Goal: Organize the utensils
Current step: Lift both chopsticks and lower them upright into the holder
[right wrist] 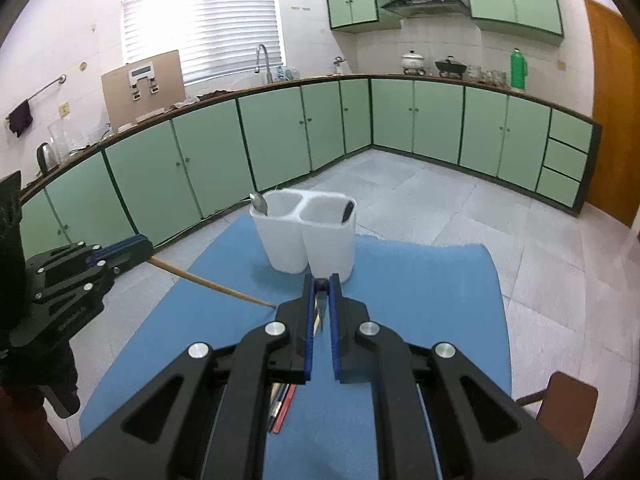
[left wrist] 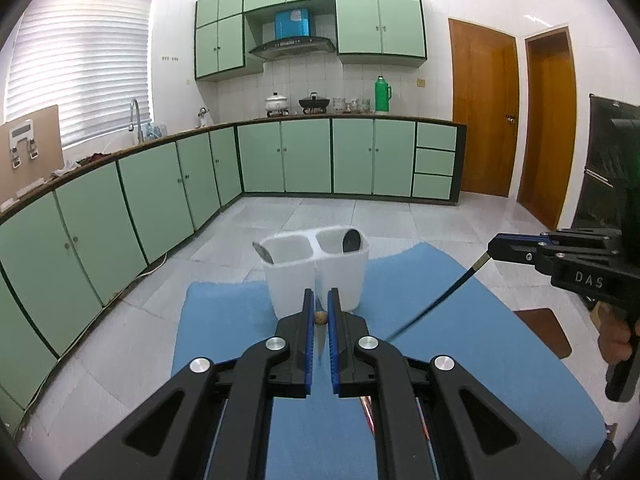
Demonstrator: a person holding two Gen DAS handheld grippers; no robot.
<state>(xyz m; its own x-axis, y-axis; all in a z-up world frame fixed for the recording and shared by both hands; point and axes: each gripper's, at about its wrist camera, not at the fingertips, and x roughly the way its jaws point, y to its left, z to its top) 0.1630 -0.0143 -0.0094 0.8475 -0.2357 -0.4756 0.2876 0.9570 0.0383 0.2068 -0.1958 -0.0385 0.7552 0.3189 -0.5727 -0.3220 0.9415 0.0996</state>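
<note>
Standing on the blue mat [left wrist: 248, 320] is the white two-compartment holder [left wrist: 316, 268], my landmark. One metal spoon [left wrist: 262, 253] leans out of its left compartment, a darker spoon [left wrist: 351, 240] stands in the right one.

Just in front of the holder I have the left gripper [left wrist: 321, 317] pinching a wooden chopstick [right wrist: 208, 283], seen end-on as a tan dot between the blue pads in its own view; from the right wrist view it slants from that gripper down toward the mat, left of the holder. To the holder's right, the right gripper [left wrist: 493, 245] is clamped on a black chopstick [left wrist: 436, 300] that angles down toward the mat.

The mat covers a table; under both grippers I glimpse more sticks [right wrist: 282, 408] on it, red and dark, mostly hidden, so I cannot count them. A brown chair [left wrist: 548, 330] sits off the mat's right edge, cut off in both views.

Beyond the holder lie the pale tiled floor [left wrist: 340, 216], green cabinets [left wrist: 308, 156] under a counter, a window with blinds [left wrist: 80, 60], a range hood [left wrist: 292, 46] and wooden doors [left wrist: 484, 108].
</note>
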